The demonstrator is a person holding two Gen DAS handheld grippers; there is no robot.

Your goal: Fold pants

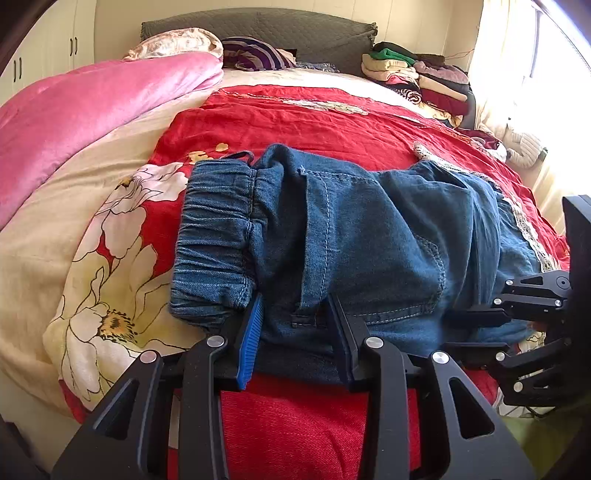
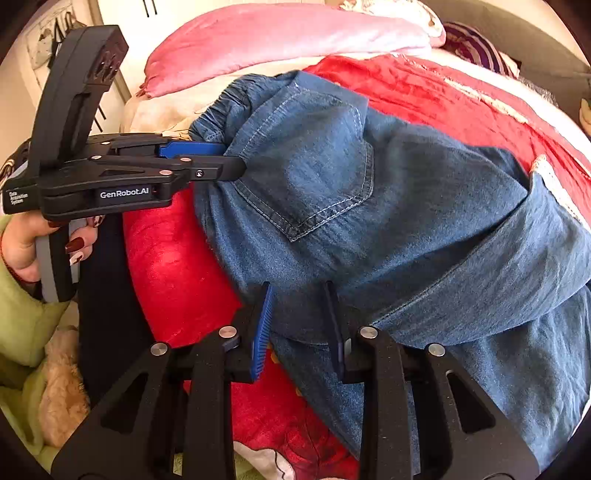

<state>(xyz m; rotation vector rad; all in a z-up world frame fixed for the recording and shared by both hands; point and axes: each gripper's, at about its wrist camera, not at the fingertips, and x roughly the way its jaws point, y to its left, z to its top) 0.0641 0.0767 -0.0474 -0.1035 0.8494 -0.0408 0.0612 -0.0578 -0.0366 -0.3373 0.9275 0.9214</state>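
Blue denim pants (image 1: 351, 236) with an elastic waistband (image 1: 218, 236) lie folded across the red floral bedspread (image 1: 295, 114). My left gripper (image 1: 295, 314) is open, its fingers straddling the near edge of the pants beside the waistband. In the right wrist view the pants (image 2: 369, 206) show a back pocket (image 2: 314, 166). My right gripper (image 2: 299, 306) is open, its fingers around a near fold of denim. The left gripper (image 2: 231, 157) shows there from the side, at the waistband end. The right gripper (image 1: 476, 328) shows at the right edge of the left wrist view.
A pink quilt (image 1: 81, 118) lies on the bed's left side. A striped pillow (image 1: 255, 53) and a stack of folded clothes (image 1: 417, 74) sit near the grey headboard (image 1: 258, 26). White cupboards (image 1: 44, 48) stand at the far left. A bright window (image 1: 535, 74) is on the right.
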